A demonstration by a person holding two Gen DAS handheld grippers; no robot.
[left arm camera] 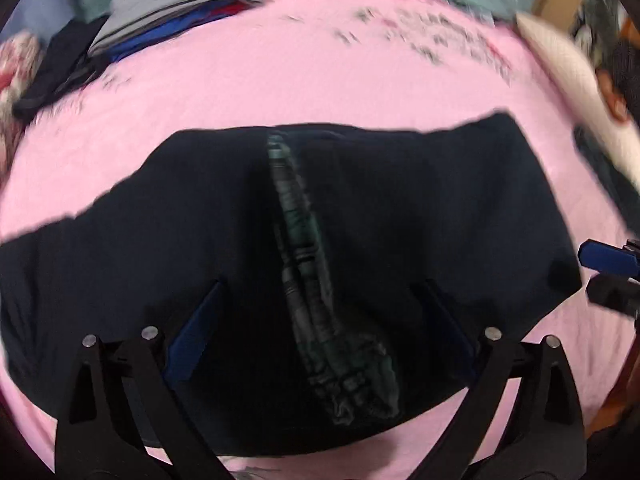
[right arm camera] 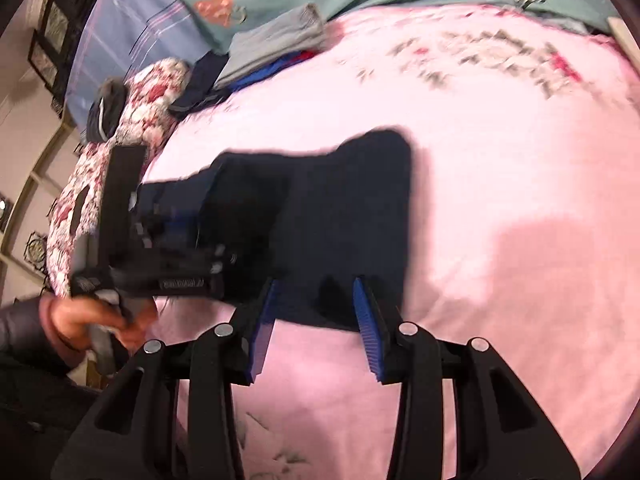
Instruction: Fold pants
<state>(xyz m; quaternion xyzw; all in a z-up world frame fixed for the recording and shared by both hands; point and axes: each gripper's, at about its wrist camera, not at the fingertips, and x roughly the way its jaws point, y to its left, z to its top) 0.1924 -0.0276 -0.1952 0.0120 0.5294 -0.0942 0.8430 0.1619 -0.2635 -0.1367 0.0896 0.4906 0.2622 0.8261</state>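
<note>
Dark navy pants (left arm camera: pixel 400 208) lie on the pink bedsheet (left arm camera: pixel 280 80), already doubled into a short, wide block, so at least one fold looks done. What's left, judging by the shape: maybe one more fold or a tidy-up, then likely onto the stack of folded clothes (left arm camera: pixel 176 4) at the far left of the bed.

Left gripper (left arm camera: pixel 320 292) hovers low over the near edge of the pants, fingers spread wide, nothing pinched; cloth is just seen between them from above. Right gripper (right arm camera: pixel 314 280) has fingers partly apart at the near hem of the pants, tips at the fabric edge. Pads don't look pressed on cloth, though motion blur makes contact hard to confirm. In the right wrist view the left hand (right arm camera: pixel 92 320) holds its gripper over the left end of the pants.

Look of the pants: very dark, matte, soft fabric, edges a bit uneven. Greenish patterned lining (left arm camera: pixel 304 240) shows through an open seam running down the middle, bunched at the near edge. Top layer isn't fully squared; far-right corner sticks out.
</note>
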